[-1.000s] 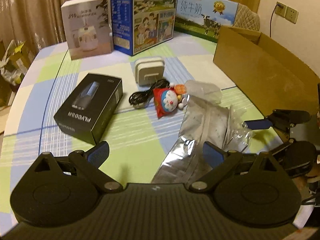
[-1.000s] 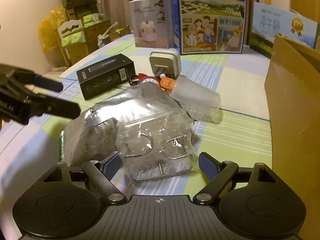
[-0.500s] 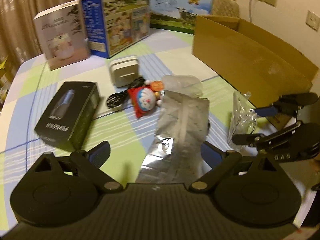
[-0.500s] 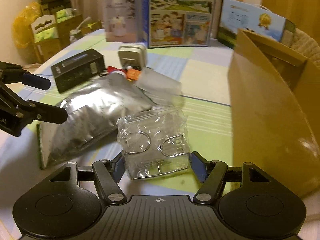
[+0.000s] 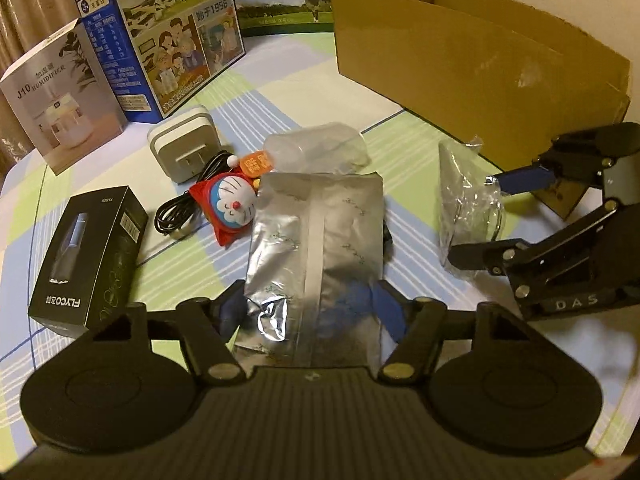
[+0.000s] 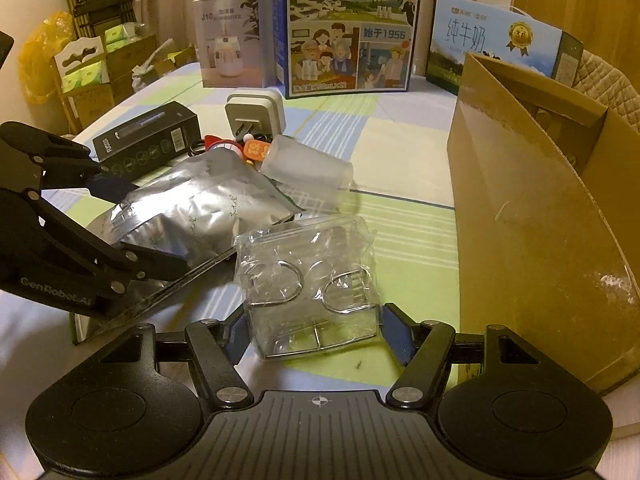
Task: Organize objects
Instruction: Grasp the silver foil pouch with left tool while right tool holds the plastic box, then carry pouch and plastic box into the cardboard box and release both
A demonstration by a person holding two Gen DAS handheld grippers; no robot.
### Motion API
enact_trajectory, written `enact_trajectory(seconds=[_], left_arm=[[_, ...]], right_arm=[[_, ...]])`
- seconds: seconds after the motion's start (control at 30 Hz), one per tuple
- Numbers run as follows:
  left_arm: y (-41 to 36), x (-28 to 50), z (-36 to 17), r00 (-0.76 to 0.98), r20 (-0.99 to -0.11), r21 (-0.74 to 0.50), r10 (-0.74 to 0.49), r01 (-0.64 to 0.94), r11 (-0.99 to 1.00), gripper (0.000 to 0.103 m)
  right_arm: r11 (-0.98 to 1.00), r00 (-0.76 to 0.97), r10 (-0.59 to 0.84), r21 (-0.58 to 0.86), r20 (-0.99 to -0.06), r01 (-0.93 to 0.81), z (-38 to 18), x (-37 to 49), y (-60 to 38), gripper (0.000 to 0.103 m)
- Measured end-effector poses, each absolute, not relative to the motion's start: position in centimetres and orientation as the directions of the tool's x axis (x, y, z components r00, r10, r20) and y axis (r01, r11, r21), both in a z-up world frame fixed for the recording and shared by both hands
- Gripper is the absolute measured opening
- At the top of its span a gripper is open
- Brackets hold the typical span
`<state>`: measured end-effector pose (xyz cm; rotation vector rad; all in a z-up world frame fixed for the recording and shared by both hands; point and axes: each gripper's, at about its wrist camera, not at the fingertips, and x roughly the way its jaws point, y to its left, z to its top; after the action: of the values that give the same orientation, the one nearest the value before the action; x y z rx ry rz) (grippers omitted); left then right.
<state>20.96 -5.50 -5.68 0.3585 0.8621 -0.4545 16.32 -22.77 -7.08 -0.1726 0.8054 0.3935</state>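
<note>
The left gripper point(image 5: 310, 310) points steeply down at the table point(image 5: 404, 136). Its jaws have just been closing, and they now pinch the near end of the silver foil pouch point(image 5: 316, 236). The right gripper point(image 6: 314, 332) tilts down too and clamps the clear plastic packet point(image 6: 308, 280) of wire hooks. This packet is just beside the open cardboard box point(image 6: 532, 216) at the table's right edge. What is inside the box is not visible.

Left wrist view: low over the table point(image 5: 280, 92), angled down and forward, close on the foil bag point(image 5: 316, 240); cardboard box point(image 5: 460, 64) at far right. Right wrist view: same downward tilt, further right, close on the clear packet point(image 6: 308, 280), box wall point(image 6: 520, 200) just beside. Shared: foil bag, packet point(image 5: 464, 196), charger point(image 5: 184, 148), milk cartons point(image 6: 348, 28); each view catches the other gripper.
</note>
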Motion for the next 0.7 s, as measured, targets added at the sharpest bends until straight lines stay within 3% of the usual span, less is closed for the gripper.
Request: enact_trajectory(seconds=[0.1,0.3,0.7], left_arm=[[-5.3,21.2,-5.7,0.541,-0.805,0.077,-0.243,0.502,0.861,0.047],[-4.8,20.8,-5.2,0.52,-0.81,-0.012,-0.273,0.45,0.893,0.034],[-3.6,18.9,-3.7,0.521,-0.798,-0.147,-0.304,0.32,0.936,0.027]], right_arm=[[0.914,0.627,0.275,-0.004,-0.729,-0.406,-7.1,16.3,-22.7,0.064],[0.911,0.639,0.265,-0.03,-0.722,-0.412,-7.0,16.0,-22.5,0.064],[0.915,0.634,0.296,0.021,-0.715,-0.404,-6.1,14.2,-22.6,0.064]])
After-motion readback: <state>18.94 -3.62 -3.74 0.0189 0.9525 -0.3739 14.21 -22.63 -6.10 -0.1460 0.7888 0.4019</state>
